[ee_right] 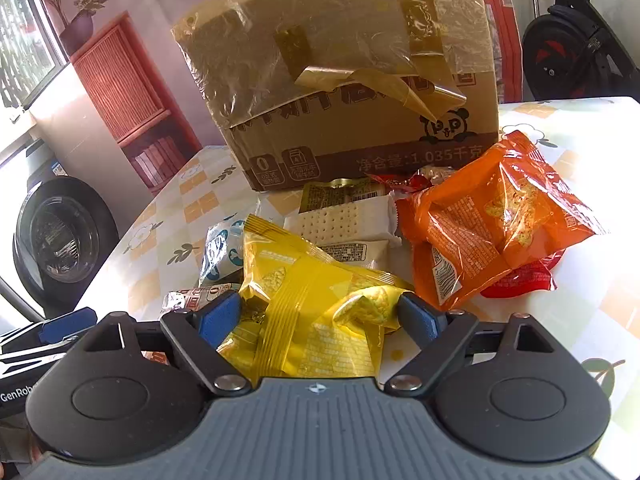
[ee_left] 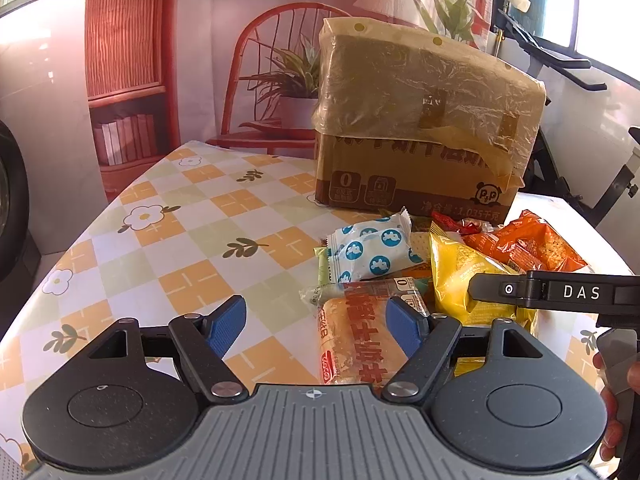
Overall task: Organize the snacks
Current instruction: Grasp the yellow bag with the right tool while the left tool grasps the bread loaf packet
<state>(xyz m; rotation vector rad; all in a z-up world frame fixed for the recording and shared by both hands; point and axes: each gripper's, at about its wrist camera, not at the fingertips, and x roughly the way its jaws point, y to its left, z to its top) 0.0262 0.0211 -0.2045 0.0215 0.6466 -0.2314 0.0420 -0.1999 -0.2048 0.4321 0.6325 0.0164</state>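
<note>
The right gripper [ee_right: 320,316] straddles the yellow snack bag [ee_right: 312,312], jaws wide. The left gripper [ee_left: 316,322] gapes over the bread packet [ee_left: 352,340], near the cardboard box [ee_left: 420,128] at the table's [ee_left: 180,220] far edge.

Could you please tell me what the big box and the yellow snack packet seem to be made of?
The box looks like brown corrugated cardboard, matte and printed, with its upper part wrapped in shiny, wrinkled clear film and glossy tape. The yellow packet appears to be thin plastic film: glossy, crinkled, with a ribbed heat-sealed edge.
</note>
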